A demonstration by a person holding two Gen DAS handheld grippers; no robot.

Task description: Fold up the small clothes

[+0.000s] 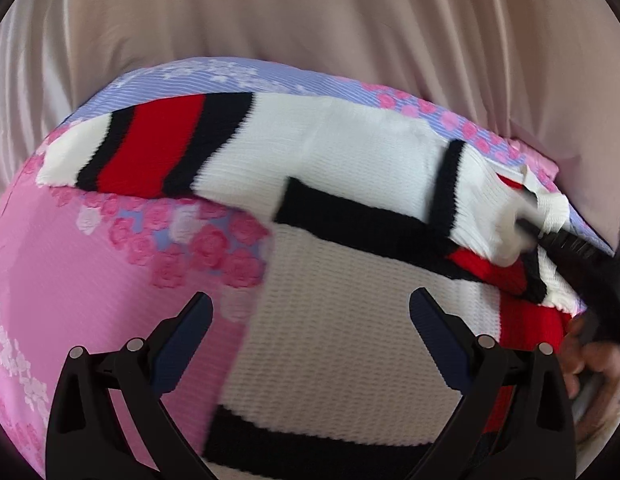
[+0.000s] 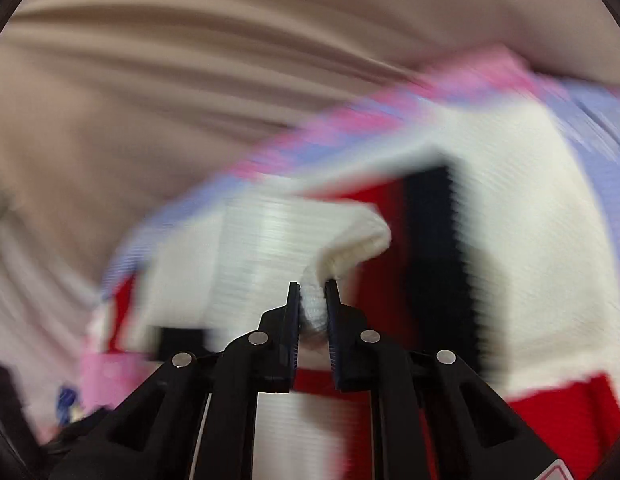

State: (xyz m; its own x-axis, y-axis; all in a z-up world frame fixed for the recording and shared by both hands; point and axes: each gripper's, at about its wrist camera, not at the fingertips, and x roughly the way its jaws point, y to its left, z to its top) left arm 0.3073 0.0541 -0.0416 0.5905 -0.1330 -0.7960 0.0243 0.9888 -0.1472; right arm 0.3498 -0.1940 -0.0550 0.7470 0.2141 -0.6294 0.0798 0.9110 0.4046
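No readable brand, label or writing anywhere. White ribbed knit sweater with black and red stripes [image 1: 349, 152] spread over a pink and lilac cloth with raised rose pattern [image 1: 70, 264], itself lying on a smooth beige sheet in soft folds [image 1: 310, 12]. One striped sleeve stretched out to the far left; chunky waffle-knit body near and centre. Left gripper [image 1: 310, 312] black with dark blue pads, jaws wide apart, nothing between them, poised over the sweater's near body panel. Right gripper [image 2: 313, 296] black, jaws narrow and pinching a bunched fold of the white knit, lifted off the garment's right side; seen too from the left wrist at the right edge, with a hand [image 1: 589, 360] behind it. Right wrist view heavily blurred, so finer knit texture there cannot be told.
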